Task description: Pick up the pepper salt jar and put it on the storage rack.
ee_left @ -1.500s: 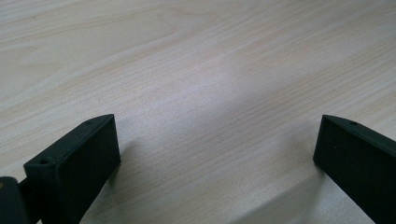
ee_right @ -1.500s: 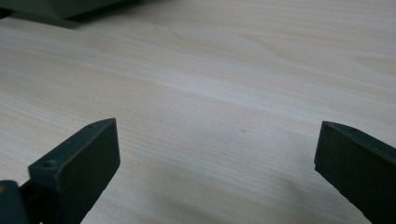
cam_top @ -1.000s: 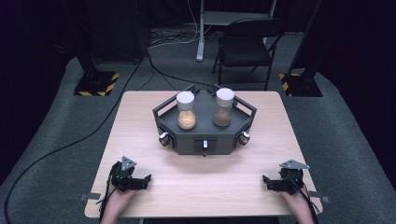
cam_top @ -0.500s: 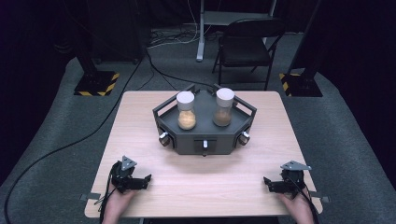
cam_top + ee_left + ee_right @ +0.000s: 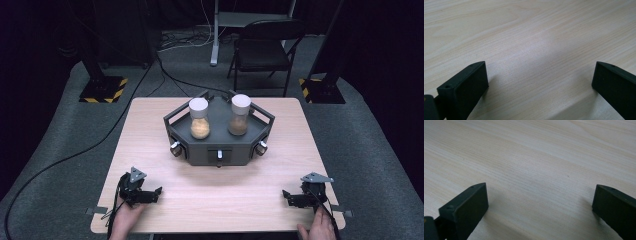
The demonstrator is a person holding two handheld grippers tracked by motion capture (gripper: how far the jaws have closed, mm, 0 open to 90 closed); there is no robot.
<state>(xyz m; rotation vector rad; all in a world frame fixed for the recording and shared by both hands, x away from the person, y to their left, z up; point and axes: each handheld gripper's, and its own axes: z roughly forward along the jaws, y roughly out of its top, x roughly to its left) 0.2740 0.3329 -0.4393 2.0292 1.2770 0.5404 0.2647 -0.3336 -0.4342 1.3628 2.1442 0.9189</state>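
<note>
No change over the last second: left gripper (image 5: 150, 195) lower left, right gripper (image 5: 292, 197) lower right, both jaws wide, empty. Two jars (image 5: 199, 118) centre frame in dark tray (image 5: 218, 145), untouched. Work not started.

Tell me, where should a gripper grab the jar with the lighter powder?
Probably around the clear glass middle of the left jar, below its white cap. It stands upright in the dark tray, whose rail rises around it, so come from above and the front with the left gripper, now open on the table.
</note>
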